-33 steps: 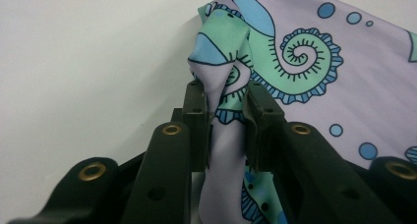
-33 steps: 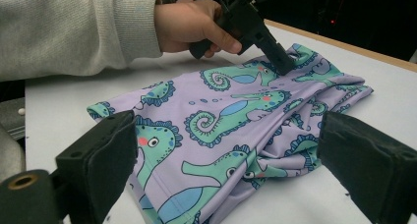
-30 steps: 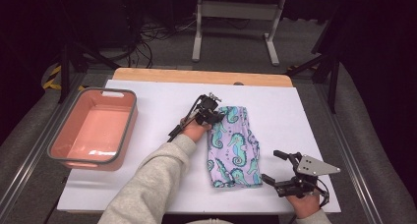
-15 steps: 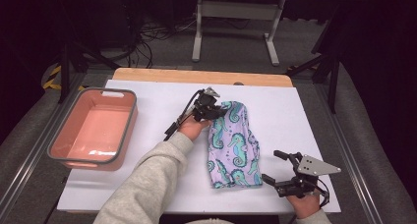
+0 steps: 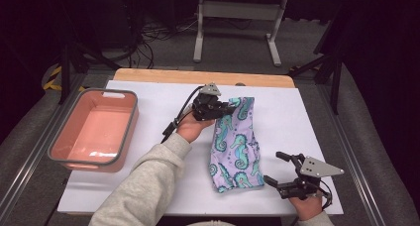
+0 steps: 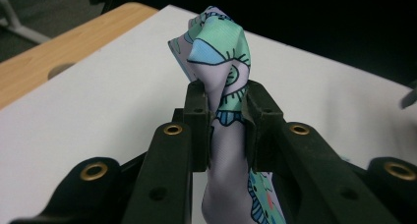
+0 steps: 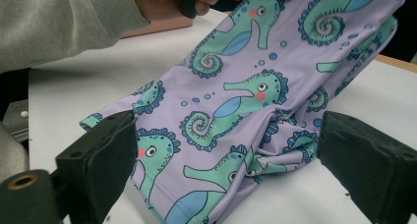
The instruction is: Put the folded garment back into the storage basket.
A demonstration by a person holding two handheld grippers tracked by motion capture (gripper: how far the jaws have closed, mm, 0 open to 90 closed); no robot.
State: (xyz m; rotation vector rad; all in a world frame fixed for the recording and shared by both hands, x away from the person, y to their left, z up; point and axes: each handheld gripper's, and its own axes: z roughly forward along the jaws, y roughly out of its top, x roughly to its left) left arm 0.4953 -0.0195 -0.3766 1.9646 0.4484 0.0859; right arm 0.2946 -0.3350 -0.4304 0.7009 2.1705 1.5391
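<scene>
A lilac cloth printed with green seahorses lies lengthwise on the white table top, right of centre. My left gripper is shut on the cloth's far end, and its jaws pinch a bunched fold of the cloth lifted off the table. My right gripper stands open at the cloth's near right corner, just off the fabric. In the right gripper view the cloth spreads between the two wide-apart pads, with nothing gripped. A grey sleeve crosses the top left of that view.
A pink bin with a grey rim sits on the table's left side, nothing visible inside. A wooden strip runs along the table's far edge. Bare white surface lies between bin and cloth and right of the cloth.
My left gripper has lifted and carried the cloth's far end a little farther away and to the right. The right gripper has stayed in place, open.
</scene>
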